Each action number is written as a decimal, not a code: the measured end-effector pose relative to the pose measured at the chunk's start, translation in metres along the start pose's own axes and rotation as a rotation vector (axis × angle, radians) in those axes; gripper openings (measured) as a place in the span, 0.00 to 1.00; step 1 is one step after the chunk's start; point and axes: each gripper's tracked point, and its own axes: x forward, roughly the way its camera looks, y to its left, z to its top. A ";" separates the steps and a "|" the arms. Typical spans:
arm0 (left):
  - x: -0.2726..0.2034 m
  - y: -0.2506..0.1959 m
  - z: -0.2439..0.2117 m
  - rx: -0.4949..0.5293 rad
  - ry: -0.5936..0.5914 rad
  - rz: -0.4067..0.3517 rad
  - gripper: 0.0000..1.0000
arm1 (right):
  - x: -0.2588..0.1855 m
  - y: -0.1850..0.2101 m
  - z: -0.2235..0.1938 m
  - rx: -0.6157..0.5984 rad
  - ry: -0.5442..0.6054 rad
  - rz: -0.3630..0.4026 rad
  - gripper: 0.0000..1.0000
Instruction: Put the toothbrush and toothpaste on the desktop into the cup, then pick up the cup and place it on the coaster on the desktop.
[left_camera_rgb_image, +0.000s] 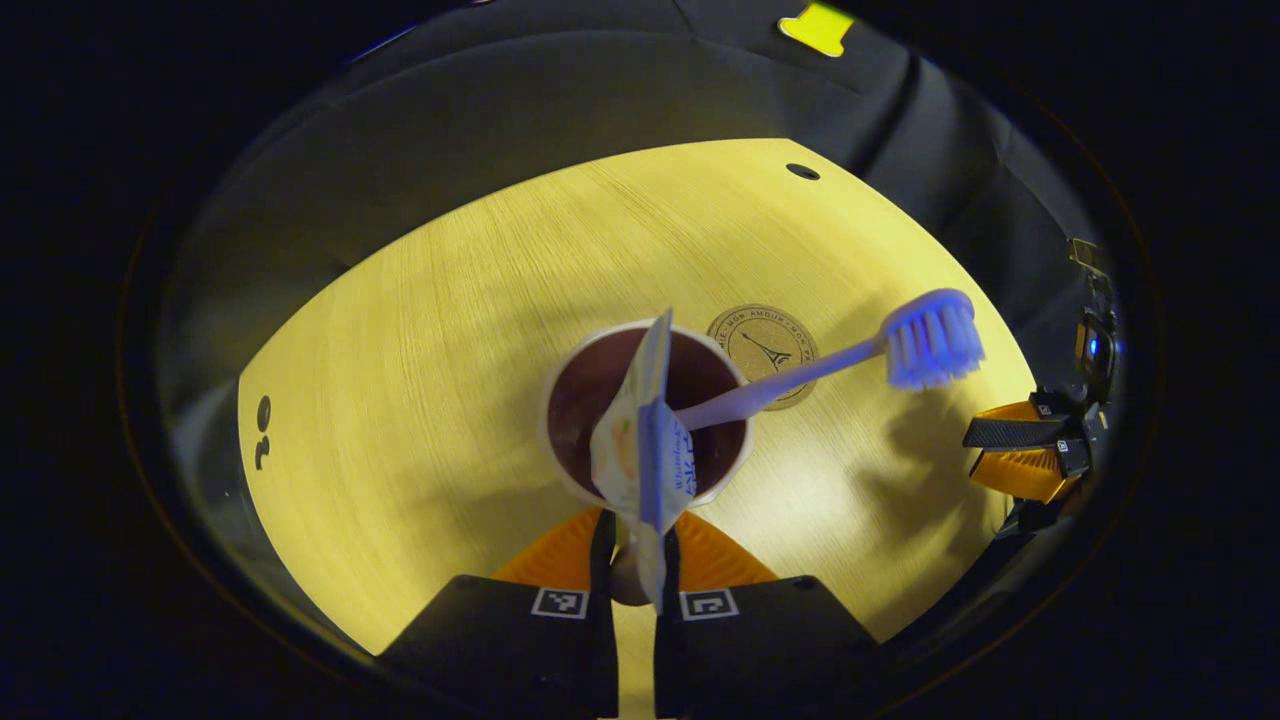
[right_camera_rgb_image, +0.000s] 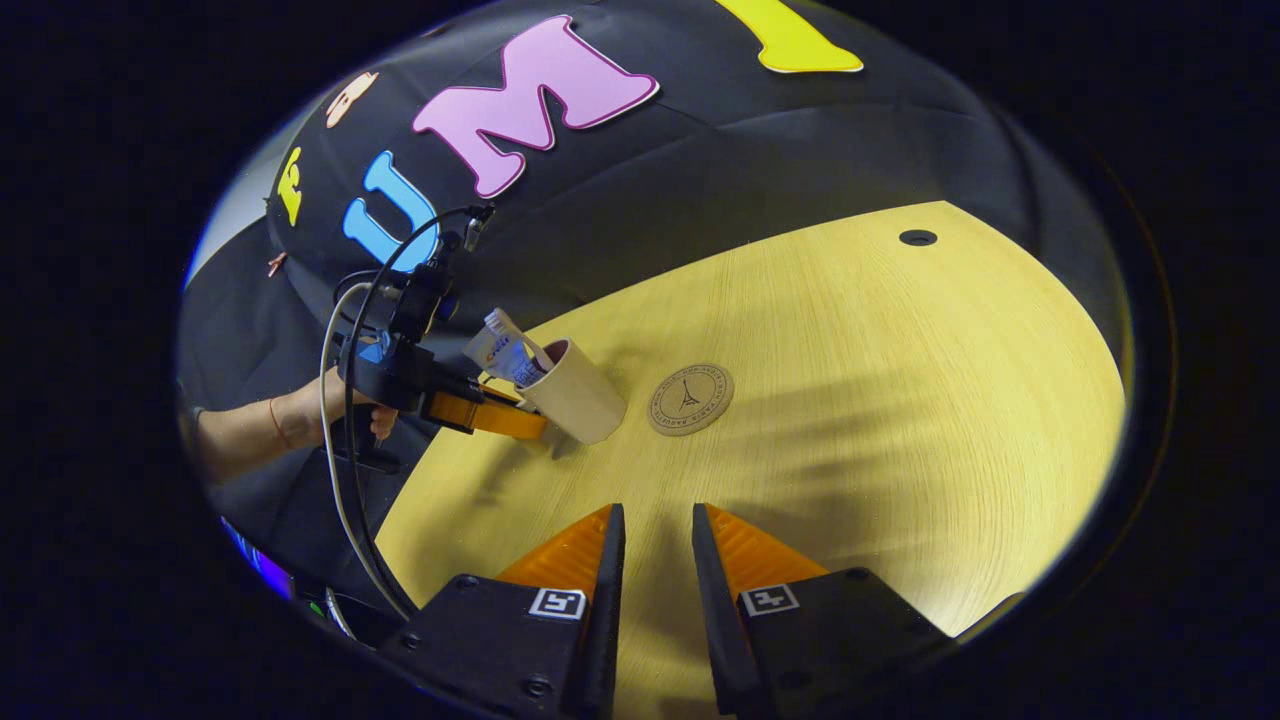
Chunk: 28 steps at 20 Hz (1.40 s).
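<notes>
A pale cup (left_camera_rgb_image: 575, 385) with a dark inside stands on the wooden desktop (left_camera_rgb_image: 430, 330). A white toothpaste tube (left_camera_rgb_image: 640, 440) and a toothbrush with a blue head (left_camera_rgb_image: 930, 340) lean out of it. My left gripper (left_camera_rgb_image: 635, 520) is shut on a pale rounded part at the cup's near side. In the right gripper view its orange fingers (right_camera_rgb_image: 500, 415) meet the cup (right_camera_rgb_image: 585, 405) at mid-height, with the tube (right_camera_rgb_image: 500, 350) sticking up above them. The round cork coaster (left_camera_rgb_image: 762, 340) (right_camera_rgb_image: 690, 398) lies just beyond the cup. My right gripper (right_camera_rgb_image: 655, 510) hangs open over bare desktop.
The right gripper (left_camera_rgb_image: 1020, 450) also appears at the desktop's right edge in the left gripper view. A hand (right_camera_rgb_image: 300, 420) and a cable trail behind the left gripper. Small dark holes (right_camera_rgb_image: 917, 237) mark the desktop's far corners.
</notes>
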 end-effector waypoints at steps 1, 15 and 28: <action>0.000 -0.001 -0.001 -0.008 -0.007 -0.002 0.18 | 0.000 0.000 -0.001 -0.002 0.000 0.000 0.41; -0.016 -0.045 0.041 0.113 -0.081 -0.034 0.16 | -0.019 -0.011 0.002 0.008 -0.025 -0.033 0.41; 0.010 -0.091 0.072 0.225 -0.064 -0.061 0.17 | -0.049 -0.052 0.005 0.062 -0.060 -0.114 0.41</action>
